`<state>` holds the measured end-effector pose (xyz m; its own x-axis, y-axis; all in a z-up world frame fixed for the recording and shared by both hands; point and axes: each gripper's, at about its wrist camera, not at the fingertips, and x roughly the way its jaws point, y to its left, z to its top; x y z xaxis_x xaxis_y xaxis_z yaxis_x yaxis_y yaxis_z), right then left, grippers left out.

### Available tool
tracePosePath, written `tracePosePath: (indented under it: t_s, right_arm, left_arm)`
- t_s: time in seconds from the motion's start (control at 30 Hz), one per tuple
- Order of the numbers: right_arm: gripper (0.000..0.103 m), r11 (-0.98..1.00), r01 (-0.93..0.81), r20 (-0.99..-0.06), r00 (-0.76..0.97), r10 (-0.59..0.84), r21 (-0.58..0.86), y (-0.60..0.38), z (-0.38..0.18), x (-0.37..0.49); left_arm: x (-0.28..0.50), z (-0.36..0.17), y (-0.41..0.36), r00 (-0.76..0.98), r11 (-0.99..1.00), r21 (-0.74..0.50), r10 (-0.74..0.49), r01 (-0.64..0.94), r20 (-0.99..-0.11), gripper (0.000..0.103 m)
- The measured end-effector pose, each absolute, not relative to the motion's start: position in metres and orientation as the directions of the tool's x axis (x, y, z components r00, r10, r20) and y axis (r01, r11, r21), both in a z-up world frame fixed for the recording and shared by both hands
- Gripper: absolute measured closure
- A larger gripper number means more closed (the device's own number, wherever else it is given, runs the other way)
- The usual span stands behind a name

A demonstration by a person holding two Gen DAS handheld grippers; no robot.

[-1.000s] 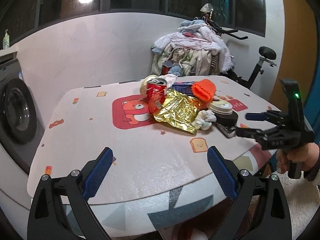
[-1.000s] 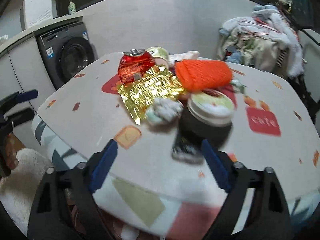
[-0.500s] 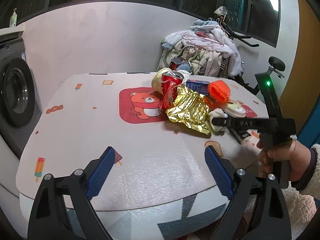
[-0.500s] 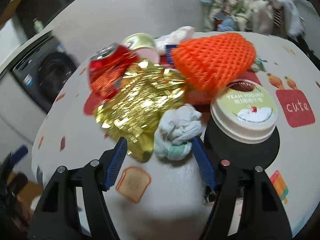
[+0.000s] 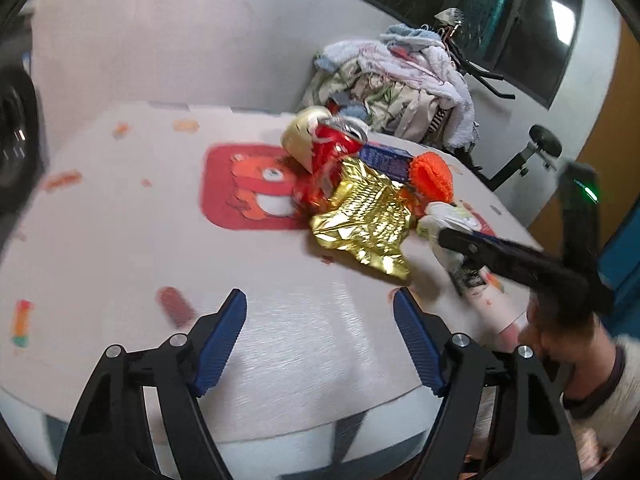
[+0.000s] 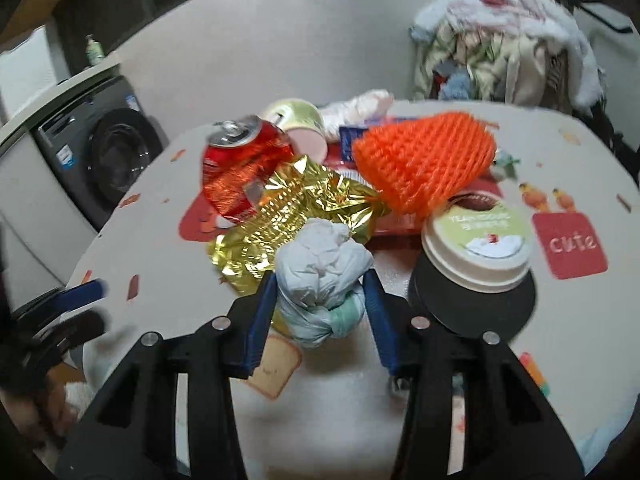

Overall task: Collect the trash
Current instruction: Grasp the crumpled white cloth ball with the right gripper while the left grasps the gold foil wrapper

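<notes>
Tissue wad (image 6: 320, 276): crumpled, pale blue-white, greenish at its base. Sits on the table (image 6: 560, 320) at the near edge of the trash pile, touching the gold wrapper (image 6: 296, 216) behind it, just left of the yogurt cup (image 6: 476, 256).

Key relation: wad lies dead ahead of the right gripper (image 6: 320, 300), already between its two blue pads. Long axis roughly upright, so the pads flank its narrow sides. Jaws partly closed around it; both pads look to touch or nearly touch the wad, but a firm pinch is not clear. Judgement: a little more closing should secure it, then lift straight up to clear the wrapper.

Left gripper (image 5: 320, 344): spread wide, holding nothing, over bare table, well short of the pile. Right one is clearly the nearer.

Further back: red can (image 6: 240, 168), orange foam net (image 6: 424, 164), laundry heap (image 6: 504, 48) off the table's far side.
</notes>
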<state>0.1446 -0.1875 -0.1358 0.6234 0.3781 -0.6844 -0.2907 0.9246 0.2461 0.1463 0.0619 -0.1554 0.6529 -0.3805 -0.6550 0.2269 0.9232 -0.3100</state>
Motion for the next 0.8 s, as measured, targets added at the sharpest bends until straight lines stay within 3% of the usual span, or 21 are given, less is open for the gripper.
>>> tracePosePath:
  t_s: [0.2, 0.37, 0.47, 0.6, 0.7, 0.8]
  right_arm:
    - [0.057, 0.928, -0.277, -0.644, 0.668, 0.372, 0.249, -0.213, -0.125, 0.124]
    - [0.057, 0.93, -0.261, -0.632, 0.682, 0.367, 0.259, -0.233, -0.123, 0.111]
    - [0.057, 0.929, -0.249, -0.624, 0.689, 0.368, 0.273, -0.245, -0.124, 0.107]
    - [0.057, 0.925, -0.233, -0.612, 0.696, 0.375, 0.301, -0.257, -0.125, 0.105]
    - [0.057, 0.924, -0.228, -0.611, 0.697, 0.375, 0.307, -0.261, -0.128, 0.105]
    - [0.057, 0.921, -0.222, -0.612, 0.693, 0.381, 0.322, -0.263, -0.131, 0.106]
  left_arm:
    - [0.202, -0.186, 0.057, 0.549, 0.816, -0.568, -0.523, 0.104, -0.651, 0.044]
    - [0.229, -0.197, 0.055, 0.556, 0.807, -0.59, -0.507, 0.037, -0.658, 0.046]
    - [0.242, -0.198, 0.052, 0.561, 0.825, -0.563, -0.488, 0.045, -0.669, 0.046]
    - [0.249, -0.184, 0.03, 0.579, 0.902, -0.405, -0.411, 0.149, -0.704, 0.024]
    - [0.257, -0.18, 0.01, 0.57, 0.925, -0.308, -0.379, 0.222, -0.729, 0.024]
    - [0.271, -0.186, 0.001, 0.537, 0.927, -0.306, -0.374, 0.214, -0.756, 0.024]
